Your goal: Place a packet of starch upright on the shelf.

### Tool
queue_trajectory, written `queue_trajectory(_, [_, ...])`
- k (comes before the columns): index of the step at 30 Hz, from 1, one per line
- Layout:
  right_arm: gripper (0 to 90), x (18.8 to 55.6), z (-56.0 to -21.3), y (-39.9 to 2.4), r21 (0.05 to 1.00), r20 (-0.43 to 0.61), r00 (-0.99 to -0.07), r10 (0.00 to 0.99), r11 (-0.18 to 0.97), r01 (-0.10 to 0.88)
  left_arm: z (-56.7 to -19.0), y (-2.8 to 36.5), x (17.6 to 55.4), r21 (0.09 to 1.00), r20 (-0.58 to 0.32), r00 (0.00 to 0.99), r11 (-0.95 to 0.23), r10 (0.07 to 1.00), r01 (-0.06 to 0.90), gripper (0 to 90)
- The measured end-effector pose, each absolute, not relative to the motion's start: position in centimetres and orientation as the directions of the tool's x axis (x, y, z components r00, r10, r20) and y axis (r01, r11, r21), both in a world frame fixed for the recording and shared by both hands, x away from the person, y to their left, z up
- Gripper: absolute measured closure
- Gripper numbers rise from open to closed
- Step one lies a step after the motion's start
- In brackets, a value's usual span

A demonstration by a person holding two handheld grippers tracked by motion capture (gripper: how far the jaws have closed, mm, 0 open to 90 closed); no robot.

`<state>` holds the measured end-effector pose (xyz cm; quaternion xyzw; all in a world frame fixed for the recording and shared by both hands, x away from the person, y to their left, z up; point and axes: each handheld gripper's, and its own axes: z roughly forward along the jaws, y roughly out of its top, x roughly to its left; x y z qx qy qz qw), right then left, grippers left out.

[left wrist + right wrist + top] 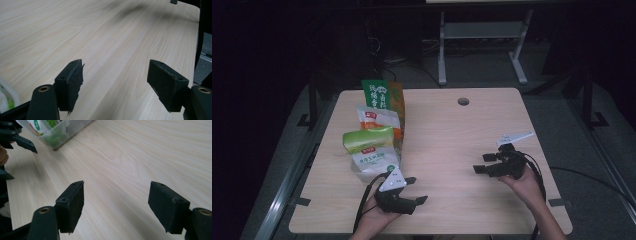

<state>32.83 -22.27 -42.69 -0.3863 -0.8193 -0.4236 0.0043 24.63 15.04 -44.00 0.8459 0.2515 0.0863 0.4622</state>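
Both grippers, left (412,190) and right (484,164), hover with fingers apart and empty over the desk (452,135), the snack packets (374,142) at ten o'clock seemingly untouched.

A pale wooden table (452,130) with a round cable hole (463,101) stands on a grey floor (482,75). Behind it a white metal frame (482,35) rests in a dim room; dark rails (287,175) flank the table.
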Motion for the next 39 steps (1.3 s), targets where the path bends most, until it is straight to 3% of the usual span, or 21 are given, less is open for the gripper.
queue_trajectory(39, [25.3,26.9,-45.5,-26.3,0.698,0.345,-0.634,0.692,0.263,0.667,-44.4,13.2,25.3,0.815,-0.103,0.888,-0.473,0.448,0.333,28.4])
